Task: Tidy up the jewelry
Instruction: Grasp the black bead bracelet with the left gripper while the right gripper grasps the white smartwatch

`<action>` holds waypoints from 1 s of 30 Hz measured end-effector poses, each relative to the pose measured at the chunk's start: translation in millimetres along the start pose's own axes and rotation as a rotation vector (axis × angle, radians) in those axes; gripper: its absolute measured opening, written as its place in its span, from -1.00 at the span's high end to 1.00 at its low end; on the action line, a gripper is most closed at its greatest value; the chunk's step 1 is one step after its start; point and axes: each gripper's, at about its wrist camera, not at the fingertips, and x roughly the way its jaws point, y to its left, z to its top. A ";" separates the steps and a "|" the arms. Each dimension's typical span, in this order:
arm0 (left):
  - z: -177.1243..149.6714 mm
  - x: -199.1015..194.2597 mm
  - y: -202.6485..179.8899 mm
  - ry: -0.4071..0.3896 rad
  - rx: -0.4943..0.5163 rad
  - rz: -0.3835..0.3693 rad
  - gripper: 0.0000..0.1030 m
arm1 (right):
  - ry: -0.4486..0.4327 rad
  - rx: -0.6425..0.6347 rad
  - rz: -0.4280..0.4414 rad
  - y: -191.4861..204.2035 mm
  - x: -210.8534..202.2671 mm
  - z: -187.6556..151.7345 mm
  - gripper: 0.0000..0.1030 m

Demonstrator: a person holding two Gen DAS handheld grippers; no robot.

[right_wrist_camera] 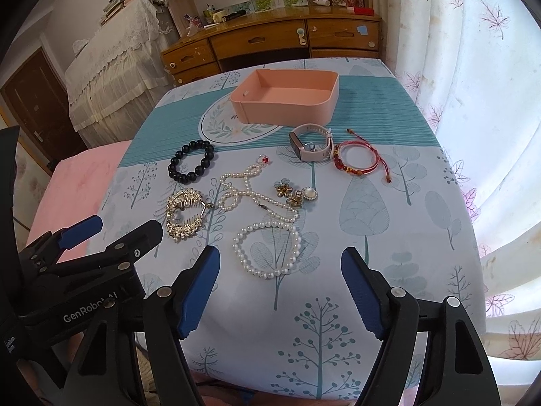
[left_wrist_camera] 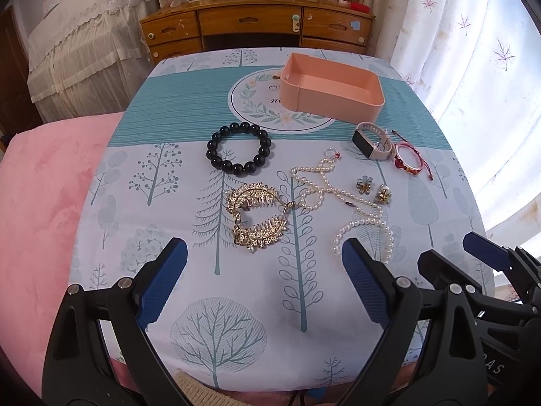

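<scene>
An empty pink box [left_wrist_camera: 333, 89] [right_wrist_camera: 287, 101] stands at the table's far side. In front of it lie a black bead bracelet [left_wrist_camera: 239, 149] [right_wrist_camera: 191, 165], a gold hair claw [left_wrist_camera: 257, 218] [right_wrist_camera: 184, 213], a pearl necklace [left_wrist_camera: 341, 203] [right_wrist_camera: 267, 233], flower earrings [left_wrist_camera: 372, 189] [right_wrist_camera: 297, 194], a white smartwatch [left_wrist_camera: 372, 140] [right_wrist_camera: 311, 145] and a red cord bracelet [left_wrist_camera: 410, 159] [right_wrist_camera: 358, 159]. My left gripper [left_wrist_camera: 263, 264] is open above the near table, short of the hair claw. My right gripper [right_wrist_camera: 280, 270] is open, just short of the pearl necklace's loop. Both are empty.
The table wears a tree-print cloth [left_wrist_camera: 236, 321] [right_wrist_camera: 389, 237]. A pink cushion [left_wrist_camera: 44, 203] lies left of it. A wooden desk [left_wrist_camera: 257, 23] stands behind, a lace-covered piece [left_wrist_camera: 84, 44] to the left, and curtains [right_wrist_camera: 473, 84] to the right.
</scene>
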 end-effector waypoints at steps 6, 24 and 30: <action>8.2 15.0 14.6 0.006 0.003 0.014 -0.78 | 0.037 -0.004 0.010 2.3 17.1 5.1 -0.46; 102.8 104.6 97.5 0.115 0.025 0.129 -0.78 | 0.032 0.038 -0.078 -47.4 74.3 114.2 -0.11; 123.4 158.3 115.6 0.239 -0.008 0.101 -0.78 | 0.128 0.091 -0.036 -74.9 126.1 156.1 0.19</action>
